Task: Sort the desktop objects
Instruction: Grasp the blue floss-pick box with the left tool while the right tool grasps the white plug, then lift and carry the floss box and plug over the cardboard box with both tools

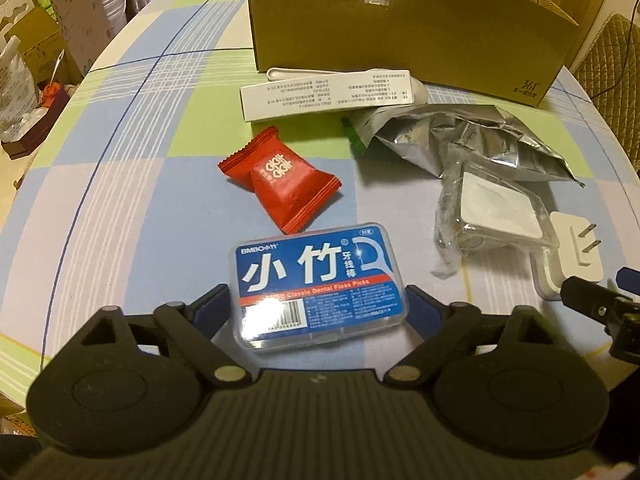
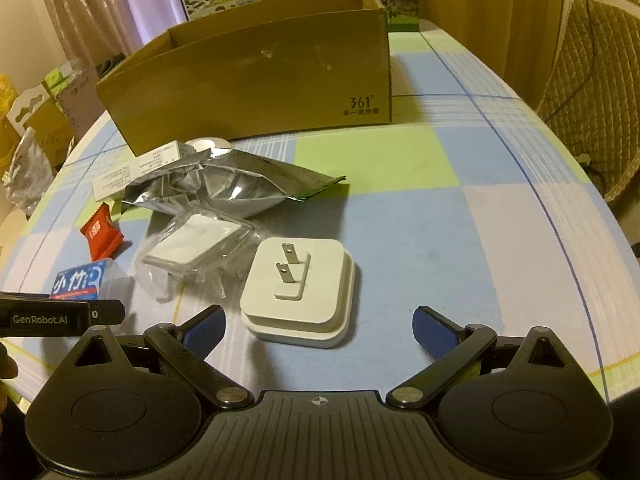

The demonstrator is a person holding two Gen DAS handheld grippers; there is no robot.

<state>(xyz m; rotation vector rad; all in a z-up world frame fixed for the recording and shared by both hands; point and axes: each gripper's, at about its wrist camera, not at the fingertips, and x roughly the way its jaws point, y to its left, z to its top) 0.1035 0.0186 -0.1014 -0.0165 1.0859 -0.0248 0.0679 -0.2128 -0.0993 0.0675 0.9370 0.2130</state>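
Straddling the floss pick box (image 1: 320, 286) with my left gripper (image 1: 318, 304), I keep those jaws spread wide, one blue pad at each short end and neither visibly touching; it lies flat on the tabletop (image 1: 132, 184), just nearer me than the red candy packet (image 1: 280, 178). It looks light, rigid and slick clear plastic, so I judge squeezing its short ends squarely is safest. My right gripper (image 2: 319, 326) hangs low and level, jaws open and empty, with the white plug adapter (image 2: 298, 292) lying prongs up between them.
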